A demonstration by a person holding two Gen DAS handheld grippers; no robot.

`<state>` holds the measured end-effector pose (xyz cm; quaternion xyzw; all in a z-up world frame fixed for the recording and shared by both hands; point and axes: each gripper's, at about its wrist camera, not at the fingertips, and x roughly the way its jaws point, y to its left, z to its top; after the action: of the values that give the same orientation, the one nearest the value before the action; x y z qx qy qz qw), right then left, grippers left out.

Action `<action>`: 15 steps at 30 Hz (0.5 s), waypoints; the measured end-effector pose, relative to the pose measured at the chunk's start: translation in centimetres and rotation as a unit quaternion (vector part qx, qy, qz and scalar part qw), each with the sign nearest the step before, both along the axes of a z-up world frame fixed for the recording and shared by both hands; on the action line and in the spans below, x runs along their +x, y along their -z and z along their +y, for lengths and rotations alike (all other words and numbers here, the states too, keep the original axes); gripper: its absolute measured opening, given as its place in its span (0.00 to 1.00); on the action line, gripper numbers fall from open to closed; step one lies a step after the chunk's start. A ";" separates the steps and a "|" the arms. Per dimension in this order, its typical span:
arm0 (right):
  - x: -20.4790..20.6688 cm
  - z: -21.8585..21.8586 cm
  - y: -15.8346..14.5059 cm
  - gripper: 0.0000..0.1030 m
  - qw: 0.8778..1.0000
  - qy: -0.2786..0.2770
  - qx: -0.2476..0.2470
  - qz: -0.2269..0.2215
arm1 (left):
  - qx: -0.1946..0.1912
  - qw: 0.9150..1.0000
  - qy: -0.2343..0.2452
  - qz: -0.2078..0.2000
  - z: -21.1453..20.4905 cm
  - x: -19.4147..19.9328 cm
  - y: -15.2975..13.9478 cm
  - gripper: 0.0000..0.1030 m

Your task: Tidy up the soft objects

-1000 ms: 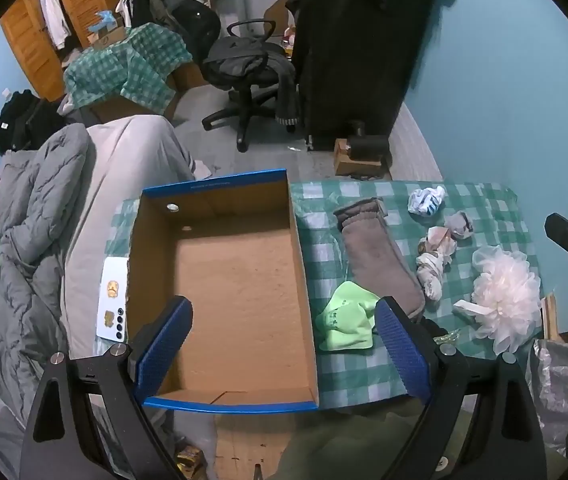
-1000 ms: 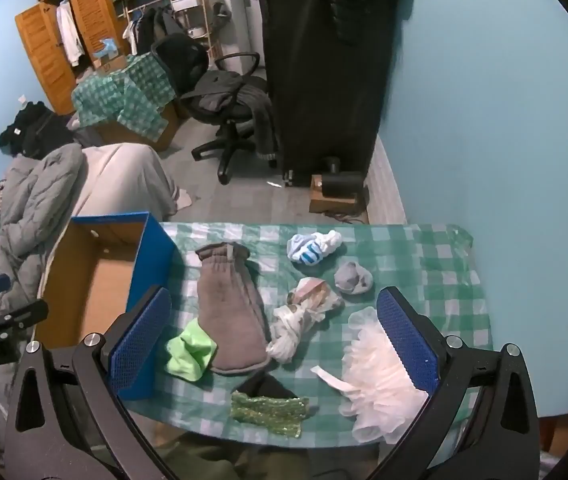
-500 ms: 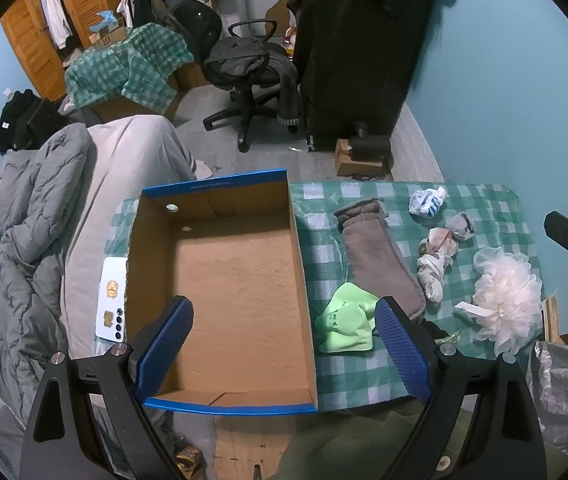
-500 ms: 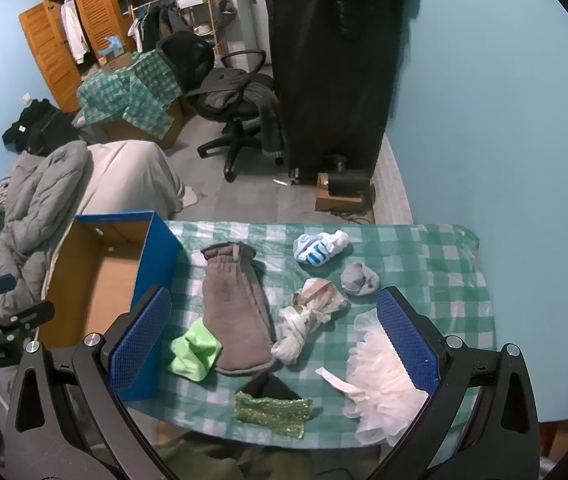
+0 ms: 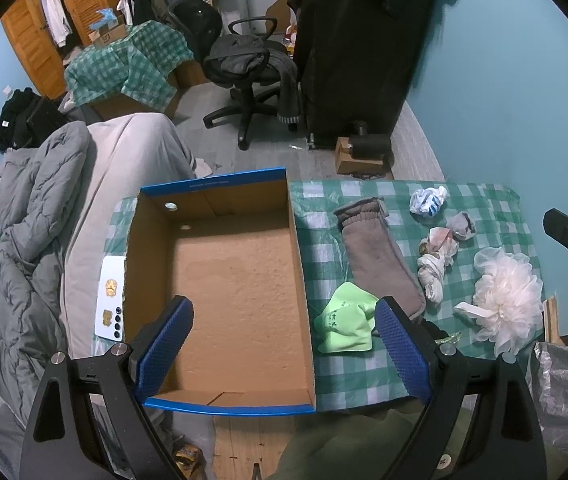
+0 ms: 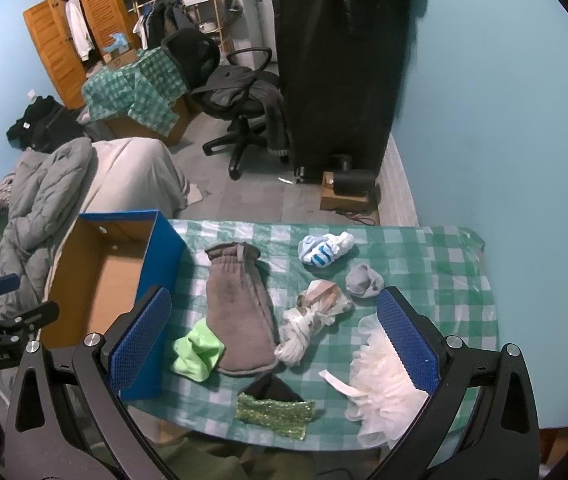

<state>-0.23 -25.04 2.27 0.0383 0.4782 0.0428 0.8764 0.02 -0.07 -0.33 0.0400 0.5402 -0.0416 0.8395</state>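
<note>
An empty blue-rimmed cardboard box (image 5: 219, 280) (image 6: 95, 280) sits at the left of a green checked table (image 6: 424, 256). Soft things lie to its right: a grey mitten (image 6: 239, 312) (image 5: 380, 264), a lime green cloth (image 6: 197, 354) (image 5: 346, 322), a white knotted cloth (image 6: 308, 324), a blue and white sock ball (image 6: 324, 250), a small grey sock (image 6: 362, 280), a white mesh pouf (image 6: 384, 380) (image 5: 508, 296) and a green sequin piece (image 6: 273, 412). My left gripper (image 5: 284, 344) is open above the box's near end. My right gripper (image 6: 271, 344) is open and empty above the table's near edge.
A phone (image 5: 109, 304) lies left of the box. A bed with a grey quilt (image 5: 31, 240) is at the left. An office chair (image 5: 247, 76) and a tall black covered rack (image 5: 364, 52) stand beyond the table. The blue wall (image 6: 504, 120) runs along the right.
The right wrist view has shifted slightly, with the table objects sliding a little right. The left gripper has barely moved. Both stay open.
</note>
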 end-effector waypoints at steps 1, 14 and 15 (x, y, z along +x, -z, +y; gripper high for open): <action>0.0 0.0 0.0 0.99 1.000 0.000 0.000 0.000 | 0.000 1.000 -0.001 0.000 0.0 0.0 0.0 0.91; 0.2 -0.3 0.1 0.99 1.000 -0.002 0.001 0.001 | -0.002 1.000 -0.002 0.002 -0.5 0.4 0.2 0.91; 0.3 -0.2 0.2 0.99 1.000 -0.002 0.001 0.002 | -0.002 1.000 -0.002 0.002 -0.5 0.4 0.2 0.91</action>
<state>0.04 -25.25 2.12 0.0388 0.4797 0.0449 0.8754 0.40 -0.59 -0.57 0.0373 0.5418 -0.0412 0.8386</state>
